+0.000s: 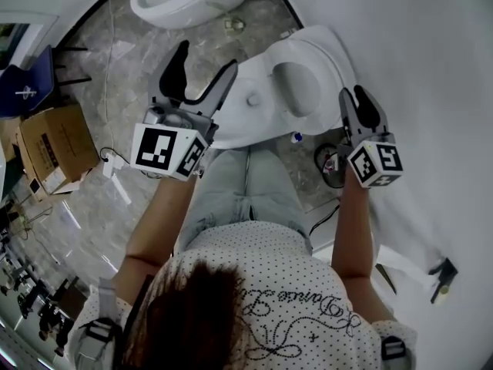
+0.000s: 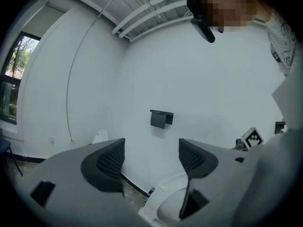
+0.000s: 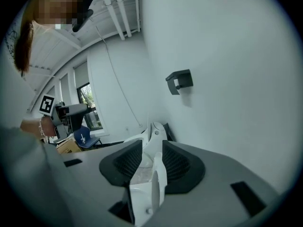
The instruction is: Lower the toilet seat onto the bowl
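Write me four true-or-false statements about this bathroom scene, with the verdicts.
1. The right gripper is closed on the edge of the toilet seat. True.
2. The left gripper grips the seat too. False: its jaws stand apart with nothing between them.
3. A cardboard box sits on the floor at the person's left. True.
4. The seat lies flat on the bowl. False: it stands raised, by the wall.

Head view steeply down, others toward wall [image 2: 213,89]
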